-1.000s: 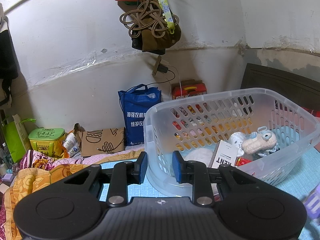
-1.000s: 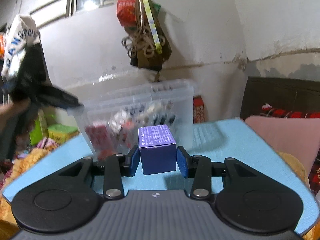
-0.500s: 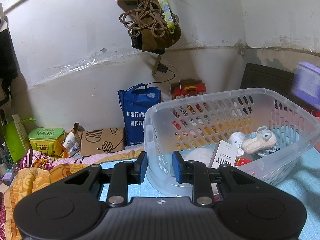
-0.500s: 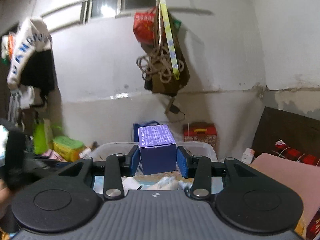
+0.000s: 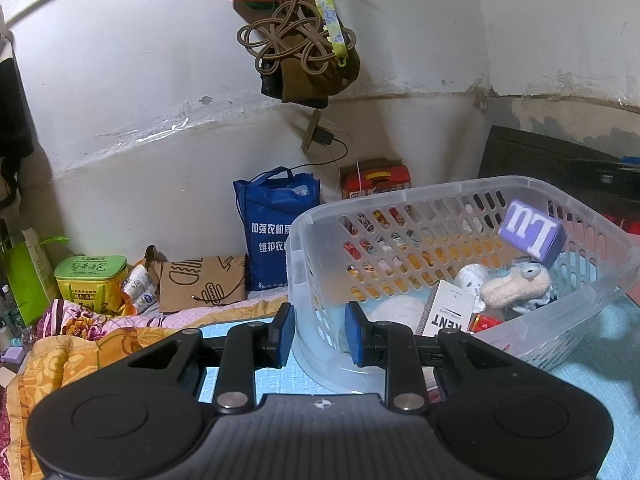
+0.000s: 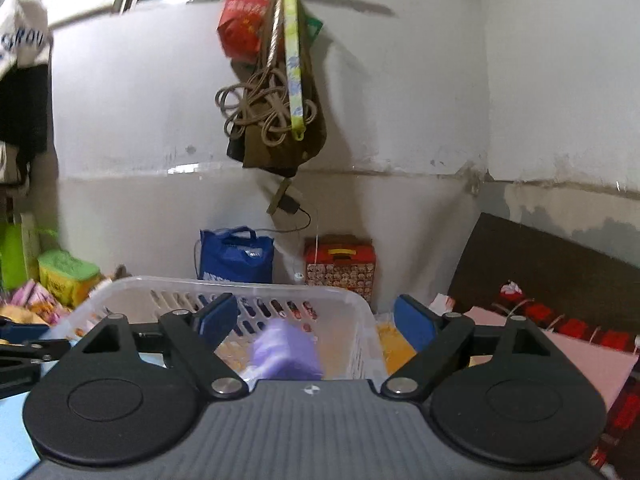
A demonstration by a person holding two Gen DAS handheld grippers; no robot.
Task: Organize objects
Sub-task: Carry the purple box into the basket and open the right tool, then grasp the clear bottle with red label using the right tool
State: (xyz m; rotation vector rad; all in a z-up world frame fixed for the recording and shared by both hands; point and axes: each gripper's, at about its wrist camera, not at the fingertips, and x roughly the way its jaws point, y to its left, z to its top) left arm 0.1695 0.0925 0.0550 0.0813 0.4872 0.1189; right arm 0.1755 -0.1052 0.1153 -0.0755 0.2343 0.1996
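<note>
A clear plastic basket stands on the light blue mat. It holds a KENT pack, a plush toy and other small items. My left gripper is shut on the basket's near corner wall. Above the basket, my right gripper has its jaws opening, and the pads touch nothing. The purple box is loose and blurred, falling inside the basket below the right fingers.
On the wall hang a brown bag and a coiled rope. A blue tote, a red case, a cardboard bag and a green box line the wall. Orange bedding lies left, a pink cushion right.
My right gripper rose over the basket, opened and let go of the purple box, which now drops into the basket. The left gripper and the basket have not moved.
</note>
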